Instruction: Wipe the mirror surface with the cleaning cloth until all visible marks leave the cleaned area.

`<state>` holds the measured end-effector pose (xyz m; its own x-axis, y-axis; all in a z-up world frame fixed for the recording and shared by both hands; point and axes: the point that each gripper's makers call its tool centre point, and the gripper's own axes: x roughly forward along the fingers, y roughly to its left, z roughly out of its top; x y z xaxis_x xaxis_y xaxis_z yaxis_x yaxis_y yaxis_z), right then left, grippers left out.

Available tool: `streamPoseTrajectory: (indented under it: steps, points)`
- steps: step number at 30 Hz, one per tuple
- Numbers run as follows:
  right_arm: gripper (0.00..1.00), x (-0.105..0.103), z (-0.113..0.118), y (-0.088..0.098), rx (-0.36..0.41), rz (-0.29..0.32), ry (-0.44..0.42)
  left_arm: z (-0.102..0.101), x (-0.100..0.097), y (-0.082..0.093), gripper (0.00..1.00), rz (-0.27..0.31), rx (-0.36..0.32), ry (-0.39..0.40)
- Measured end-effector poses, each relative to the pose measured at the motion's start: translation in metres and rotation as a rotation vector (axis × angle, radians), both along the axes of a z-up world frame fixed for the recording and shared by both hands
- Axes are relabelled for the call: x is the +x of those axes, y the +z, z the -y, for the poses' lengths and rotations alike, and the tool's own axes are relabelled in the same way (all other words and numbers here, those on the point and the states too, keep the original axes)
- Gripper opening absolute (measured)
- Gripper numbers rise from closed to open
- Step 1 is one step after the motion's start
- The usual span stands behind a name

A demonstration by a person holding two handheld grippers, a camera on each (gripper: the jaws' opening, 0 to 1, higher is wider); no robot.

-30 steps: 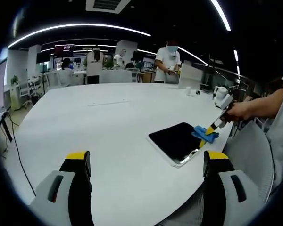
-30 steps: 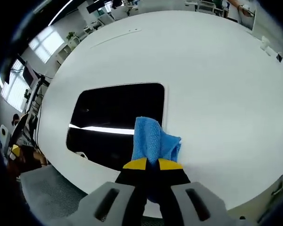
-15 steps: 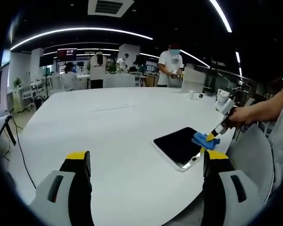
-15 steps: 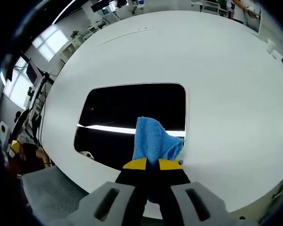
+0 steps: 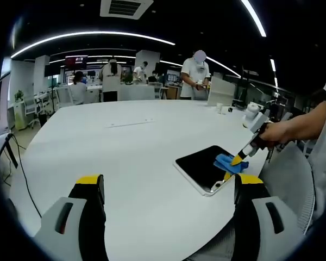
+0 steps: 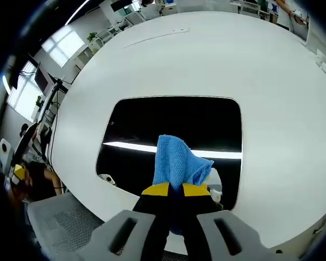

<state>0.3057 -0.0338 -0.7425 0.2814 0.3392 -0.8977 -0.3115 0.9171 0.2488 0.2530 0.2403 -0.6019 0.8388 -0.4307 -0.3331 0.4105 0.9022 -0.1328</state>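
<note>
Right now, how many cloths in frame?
1. The blue cleaning cloth is clamped in the right gripper, over the near part of the dark mirror on the white table. The left gripper view shows the same cloth.

The left gripper [image 5: 165, 190] is held level above the table, its two yellow-tipped jaws spread wide apart with nothing between them. The right gripper [image 6: 175, 189] points steeply downward — its jaws are pressed together on a fold of the blue cloth [image 6: 176, 163], which bunches out just beyond the fingertips. In the left gripper view the right gripper [image 5: 240, 159] comes in from the right, tilted tip-down, gripped by the person's hand [image 5: 280, 132] with the forearm stretching back toward the edge.
</note>
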Motion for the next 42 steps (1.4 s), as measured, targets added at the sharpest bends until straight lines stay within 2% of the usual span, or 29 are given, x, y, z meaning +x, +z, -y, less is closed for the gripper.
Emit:
streamPoseTrajectory:
  steps: [6, 21, 34, 39, 42]
  points:
    - [0.01, -0.002, -0.017, 0.001, 0.022, -0.011, 0.007, 0.0, -0.001, -0.001, 0.99, -0.003, -0.001, 0.003]
    - [0.01, -0.007, -0.05, 0.004, 0.009, -0.002, 0.05, 0.0, 0.003, 0.003, 0.99, 0.002, 0.001, -0.02]
    - [0.01, -0.007, -0.076, 0.004, -0.015, 0.046, 0.1, 0.004, -0.006, -0.003, 0.99, -0.007, -0.022, -0.022]
    - [0.01, -0.011, -0.09, 0.006, 0.002, 0.026, 0.089, 0.003, -0.009, -0.003, 0.99, -0.008, -0.024, -0.017]
    - [0.01, -0.014, -0.097, 0.007, -0.002, 0.029, 0.113, 0.002, -0.009, -0.003, 0.99, -0.005, -0.025, -0.013]
